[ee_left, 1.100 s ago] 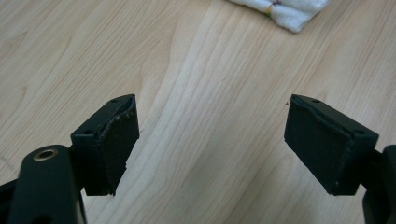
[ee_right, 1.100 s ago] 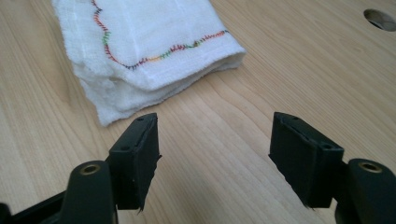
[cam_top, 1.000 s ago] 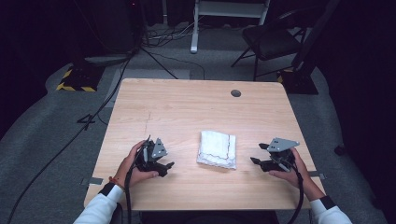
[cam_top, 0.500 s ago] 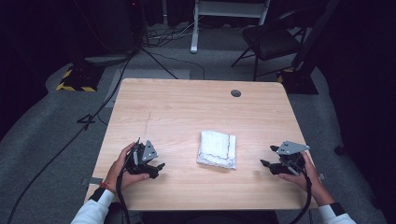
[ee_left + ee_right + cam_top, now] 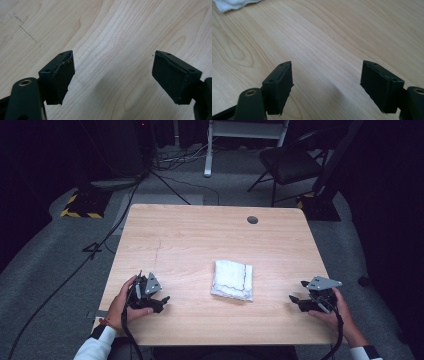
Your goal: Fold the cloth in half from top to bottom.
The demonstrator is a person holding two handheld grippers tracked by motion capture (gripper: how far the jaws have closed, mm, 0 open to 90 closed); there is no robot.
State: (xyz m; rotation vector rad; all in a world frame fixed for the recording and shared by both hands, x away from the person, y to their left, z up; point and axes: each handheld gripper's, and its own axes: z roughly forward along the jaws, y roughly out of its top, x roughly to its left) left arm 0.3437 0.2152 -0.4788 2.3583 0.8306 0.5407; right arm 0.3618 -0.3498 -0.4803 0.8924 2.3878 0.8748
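Black jaws on your left tool (image 5: 159, 301) and right tool (image 5: 298, 300) are spread wide, pinching nothing. Both tools have slid back and outward to the near edge of the wooden bench (image 5: 200, 240). Between them, farther in, the folded white cloth (image 5: 232, 279) has stayed put.

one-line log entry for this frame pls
left hand-held gripper: open, empty, near table edge | right hand-held gripper: open, empty | folded white towel: lying flat between them, untouched
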